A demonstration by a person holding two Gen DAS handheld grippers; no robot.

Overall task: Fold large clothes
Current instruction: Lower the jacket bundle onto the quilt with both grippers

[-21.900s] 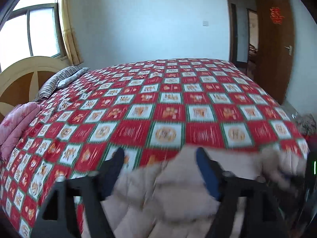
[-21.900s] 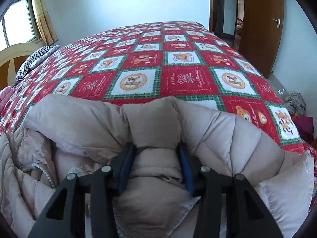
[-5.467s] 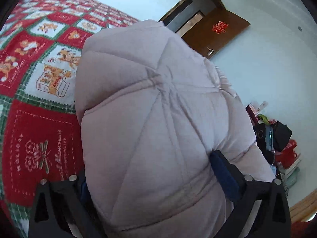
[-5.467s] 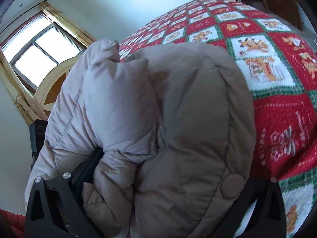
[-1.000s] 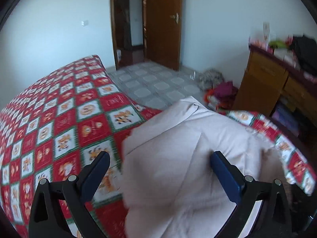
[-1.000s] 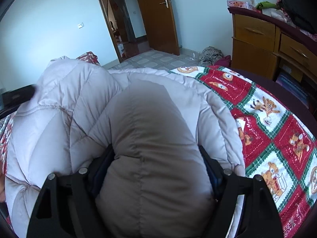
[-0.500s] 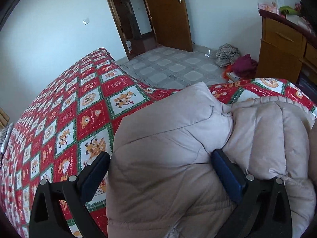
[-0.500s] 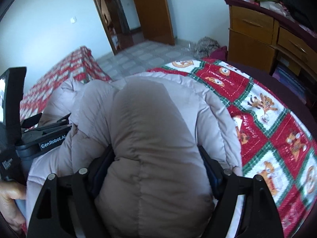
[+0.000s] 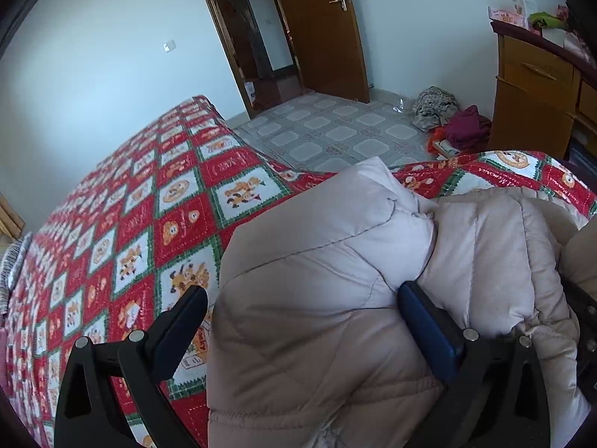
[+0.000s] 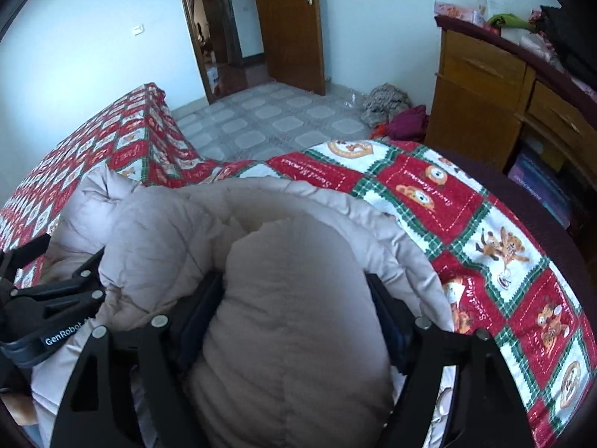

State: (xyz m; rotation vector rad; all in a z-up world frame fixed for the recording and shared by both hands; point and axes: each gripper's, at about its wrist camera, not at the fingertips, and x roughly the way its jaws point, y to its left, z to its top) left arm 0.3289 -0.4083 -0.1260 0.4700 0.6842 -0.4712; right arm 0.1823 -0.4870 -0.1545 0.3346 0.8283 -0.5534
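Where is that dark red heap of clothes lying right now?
The dark red clothes lie on the tiled floor, beside a grey bundle and against the wooden dresser, right of the door.

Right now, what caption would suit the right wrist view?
Right gripper clamps a puffy beige coat lying on the red patchwork bedspread.

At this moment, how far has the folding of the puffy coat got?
The coat already lies bundled in thick layers on the bedspread. In hand: the right tongs squeeze a fat fold; the left tongs stand open, only one pad touching the coat. Left: releasing and tidying the bundle, probably.
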